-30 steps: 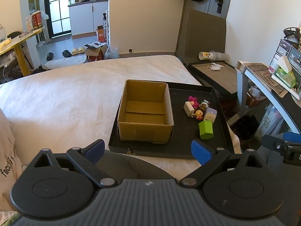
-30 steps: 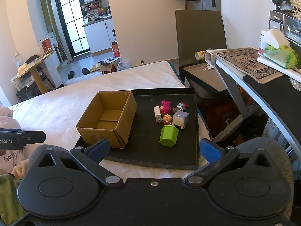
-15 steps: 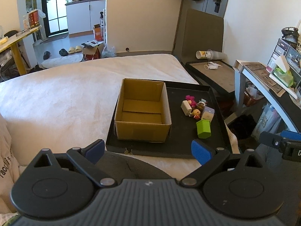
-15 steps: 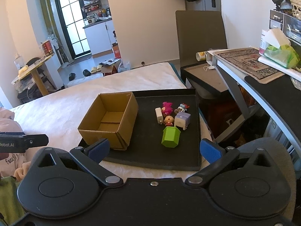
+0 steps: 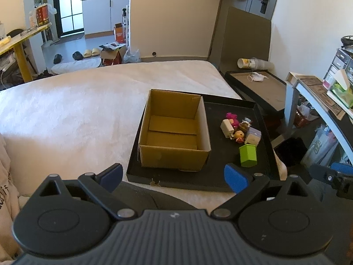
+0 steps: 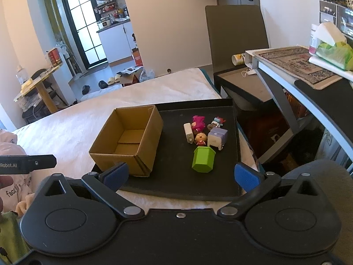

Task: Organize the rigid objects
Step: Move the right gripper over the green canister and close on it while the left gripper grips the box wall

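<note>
A black tray lies on the white bed. An open cardboard box stands on the tray's left half. To the right of the box cluster a green hexagonal container, a white charger, a pink figurine, and a lilac cube toy. The left gripper and right gripper hover near the tray's front edge, both spread wide and holding nothing.
</note>
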### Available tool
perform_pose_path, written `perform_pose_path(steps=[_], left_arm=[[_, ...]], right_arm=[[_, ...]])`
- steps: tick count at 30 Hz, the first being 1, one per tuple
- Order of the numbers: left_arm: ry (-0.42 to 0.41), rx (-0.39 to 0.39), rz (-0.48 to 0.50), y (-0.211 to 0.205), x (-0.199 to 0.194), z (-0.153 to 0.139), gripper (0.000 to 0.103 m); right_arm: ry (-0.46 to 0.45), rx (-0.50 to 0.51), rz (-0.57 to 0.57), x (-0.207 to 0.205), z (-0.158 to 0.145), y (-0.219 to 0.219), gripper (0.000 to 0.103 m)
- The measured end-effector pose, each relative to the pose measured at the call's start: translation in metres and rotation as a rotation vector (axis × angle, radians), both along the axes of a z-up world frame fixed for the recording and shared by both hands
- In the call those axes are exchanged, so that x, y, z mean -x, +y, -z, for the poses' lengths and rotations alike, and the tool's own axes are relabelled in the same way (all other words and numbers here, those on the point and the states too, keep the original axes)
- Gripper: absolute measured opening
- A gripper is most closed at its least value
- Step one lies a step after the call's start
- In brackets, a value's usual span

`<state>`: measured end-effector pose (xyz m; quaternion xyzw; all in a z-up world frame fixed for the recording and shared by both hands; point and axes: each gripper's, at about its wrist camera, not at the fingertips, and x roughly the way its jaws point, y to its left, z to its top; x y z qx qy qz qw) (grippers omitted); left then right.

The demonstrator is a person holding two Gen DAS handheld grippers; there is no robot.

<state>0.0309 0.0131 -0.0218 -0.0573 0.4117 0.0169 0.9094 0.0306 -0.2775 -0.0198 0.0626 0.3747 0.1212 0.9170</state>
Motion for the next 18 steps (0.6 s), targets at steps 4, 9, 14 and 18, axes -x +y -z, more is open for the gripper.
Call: perform_pose_path(steps=[4,9,14,18], left_arm=[[0.002,-0.005,-0.002,0.001,-0.010,0.005,0.098],[0.016,0.003,-0.014,0.006,-0.021,0.015,0.097],[0.030,0.009,-0.026,0.012,-0.033,0.023,0.097],[0.038,0.016,-0.044,0.017,-0.042,0.028,0.096]], right_arm=[[0.016,-0.009,-0.004,-0.009,0.007,0.001,0.103],[0.041,-0.021,0.000,-0.020,0.016,0.001,0.103],[0.067,-0.037,0.029,-0.033,0.026,-0.002,0.100],[0.087,-0.062,0.046,-0.043,0.034,-0.006,0.096]])
